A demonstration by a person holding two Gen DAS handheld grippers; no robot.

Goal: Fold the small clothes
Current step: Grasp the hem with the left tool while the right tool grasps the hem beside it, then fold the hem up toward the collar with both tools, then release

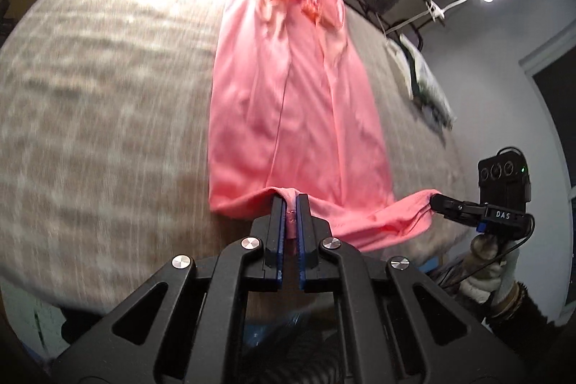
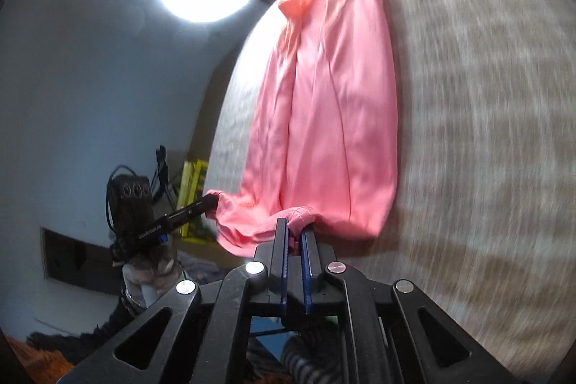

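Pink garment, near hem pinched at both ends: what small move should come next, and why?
Probably lift both ends together and carry them toward the far end. The left hand-held gripper and the right hand-held gripper are each shut on the near hem of the pink garment, which otherwise lies flat and long on the beige surface, ready for halving.

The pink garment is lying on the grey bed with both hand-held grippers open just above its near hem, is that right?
Not quite. Both are shut on the hem. The left wrist view shows the left hand-held gripper pinching the pink garment; the right wrist view shows the right hand-held gripper pinching it too. The rest holds: it lies on the grey bed.
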